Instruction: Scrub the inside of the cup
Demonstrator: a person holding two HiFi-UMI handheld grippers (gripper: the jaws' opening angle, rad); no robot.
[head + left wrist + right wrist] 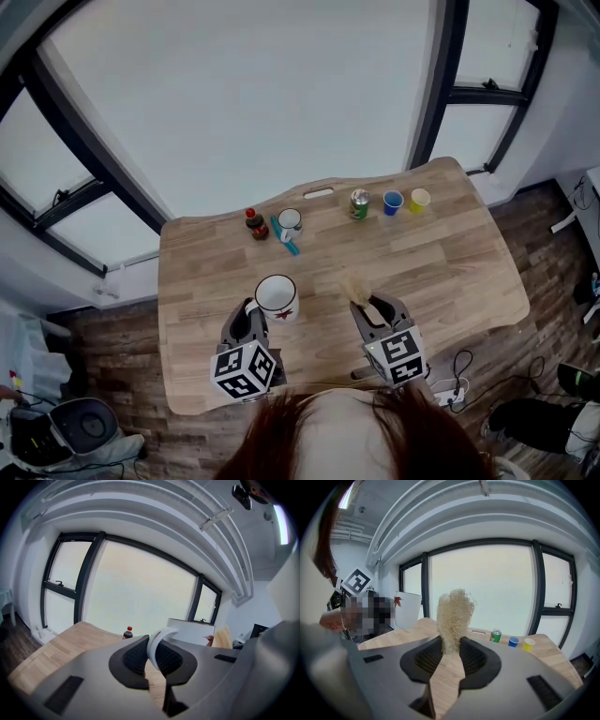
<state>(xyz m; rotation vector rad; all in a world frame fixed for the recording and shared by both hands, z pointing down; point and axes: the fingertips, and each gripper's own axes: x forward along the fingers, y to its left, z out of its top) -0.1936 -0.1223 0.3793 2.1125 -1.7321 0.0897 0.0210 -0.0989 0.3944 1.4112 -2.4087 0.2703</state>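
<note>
White cup (277,296) with red leaf print (284,313), mouth up, handle (157,644) toward us; our left gripper (153,654) pinches handle. Our right gripper (451,656) clamps beige fibrous scrubber (453,613), strands upward.

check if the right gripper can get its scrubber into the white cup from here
Probably yes. The cup is held by its handle in the left gripper, mouth open upward, and nothing stands between it and the right gripper, which is shut on the scrubber just beside it.
</note>
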